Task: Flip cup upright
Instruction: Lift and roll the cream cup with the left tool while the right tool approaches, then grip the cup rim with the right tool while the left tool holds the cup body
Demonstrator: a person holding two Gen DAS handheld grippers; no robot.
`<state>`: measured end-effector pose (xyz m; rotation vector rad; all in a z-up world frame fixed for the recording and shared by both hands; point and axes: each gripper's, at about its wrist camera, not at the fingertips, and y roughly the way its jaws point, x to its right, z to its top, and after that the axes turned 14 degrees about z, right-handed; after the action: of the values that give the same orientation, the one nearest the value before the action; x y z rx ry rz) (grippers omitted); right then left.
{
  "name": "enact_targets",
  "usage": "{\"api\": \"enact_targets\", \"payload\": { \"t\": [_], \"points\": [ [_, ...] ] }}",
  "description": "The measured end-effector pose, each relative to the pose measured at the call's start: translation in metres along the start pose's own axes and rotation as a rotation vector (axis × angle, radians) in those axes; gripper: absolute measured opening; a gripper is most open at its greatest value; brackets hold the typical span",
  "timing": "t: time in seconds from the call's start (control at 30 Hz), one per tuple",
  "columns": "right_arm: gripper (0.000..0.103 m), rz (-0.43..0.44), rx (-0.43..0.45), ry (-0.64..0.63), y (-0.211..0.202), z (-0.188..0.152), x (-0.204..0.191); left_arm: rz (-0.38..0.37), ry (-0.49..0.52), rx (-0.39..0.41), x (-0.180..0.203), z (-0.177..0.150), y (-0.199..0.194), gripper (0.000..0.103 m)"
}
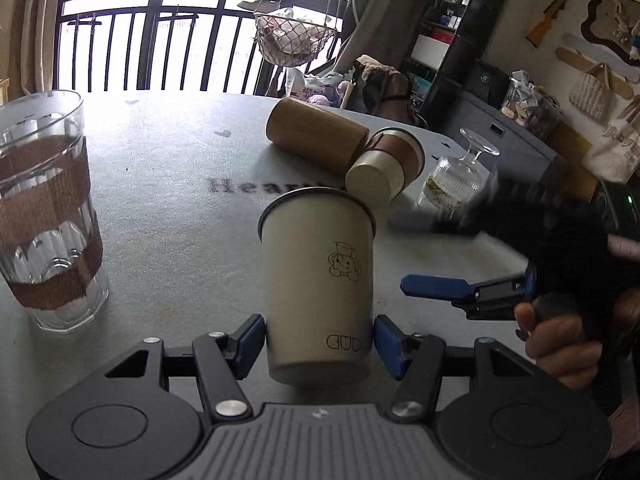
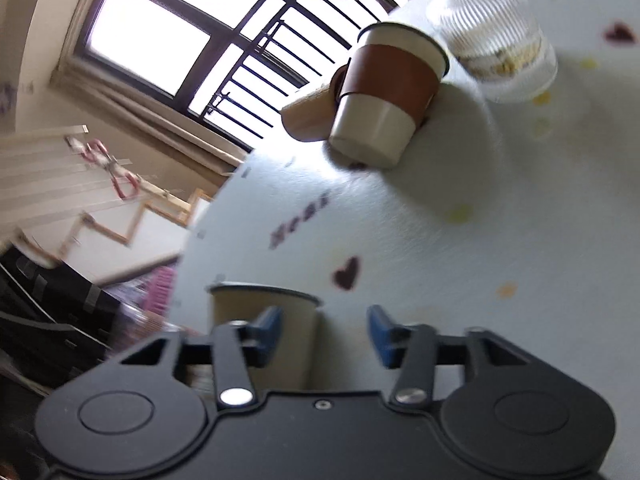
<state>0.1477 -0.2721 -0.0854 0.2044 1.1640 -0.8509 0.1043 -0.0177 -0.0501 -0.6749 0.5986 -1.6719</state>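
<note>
My left gripper [image 1: 319, 344] is shut on a beige metal cup [image 1: 318, 284] marked "CUP", near its base; the cup stands rim up, tilted slightly, just above the table. The same cup shows in the right wrist view [image 2: 280, 320], left of my open, empty right gripper [image 2: 325, 334]. The right gripper also appears in the left wrist view [image 1: 434, 254], blurred, to the right of the cup, with its jaws apart.
A cup with a brown sleeve [image 1: 386, 168] [image 2: 386, 92] lies on its side against a wooden cylinder [image 1: 316, 130]. An overturned ribbed stem glass [image 1: 456, 178] [image 2: 500, 36] stands behind. A tall glass with a brown band [image 1: 44, 208] stands at left on the grey table [image 1: 180, 220].
</note>
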Motion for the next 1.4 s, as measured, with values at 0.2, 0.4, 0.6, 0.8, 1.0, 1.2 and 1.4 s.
{"api": "enact_targets", "payload": {
  "t": [0.2,0.4,0.6,0.8,1.0,1.2,1.4],
  "points": [
    [0.086,0.069,-0.048,0.102,0.022,0.01,-0.008,-0.011,0.024,0.005,-0.001,-0.003,-0.005,0.06],
    [0.089,0.044,-0.128,0.071,0.05,0.012,-0.02,-0.017,0.046,0.004,-0.003,-0.006,-0.008,0.06],
    [0.089,-0.019,-0.183,0.033,0.066,0.011,-0.027,-0.014,0.073,0.006,0.001,-0.004,-0.007,0.06],
    [0.085,-0.026,-0.192,0.011,0.071,0.014,-0.027,-0.019,0.073,0.005,0.002,-0.006,-0.007,0.06],
    [0.082,-0.046,-0.2,-0.129,0.066,0.01,-0.042,-0.023,0.075,0.017,0.001,-0.007,-0.007,0.06],
    [0.082,-0.053,-0.154,-0.349,0.052,0.002,-0.075,0.016,0.076,0.031,0.002,-0.007,-0.005,0.059],
    [0.082,-0.102,-0.079,-0.682,0.038,-0.018,-0.11,0.022,0.119,0.097,0.004,-0.012,-0.017,0.059]
  ]
}}
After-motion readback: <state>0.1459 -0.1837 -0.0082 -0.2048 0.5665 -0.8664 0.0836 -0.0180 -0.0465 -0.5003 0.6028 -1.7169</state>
